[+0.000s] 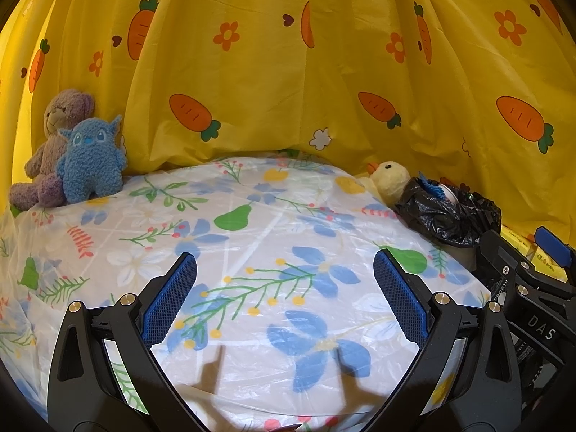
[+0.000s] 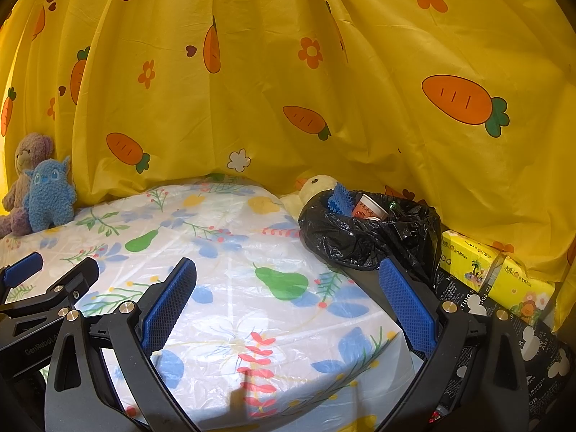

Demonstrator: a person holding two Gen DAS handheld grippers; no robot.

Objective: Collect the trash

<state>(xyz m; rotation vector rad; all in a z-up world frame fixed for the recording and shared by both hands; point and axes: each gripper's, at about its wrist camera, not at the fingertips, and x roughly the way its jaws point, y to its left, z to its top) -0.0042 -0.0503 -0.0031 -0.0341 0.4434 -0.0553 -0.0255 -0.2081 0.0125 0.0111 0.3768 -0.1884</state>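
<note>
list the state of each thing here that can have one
left gripper: jaws open, holding nothing
right gripper: jaws open, holding nothing
trash bin: open-topped, black bag lining it, already holding trash
paper cup: inside the bin, tilted
blue spiky thing: inside the bin, sticking up
bear: sitting upright
blue plush: upright against the bear
duck plush: behind the bin
</note>
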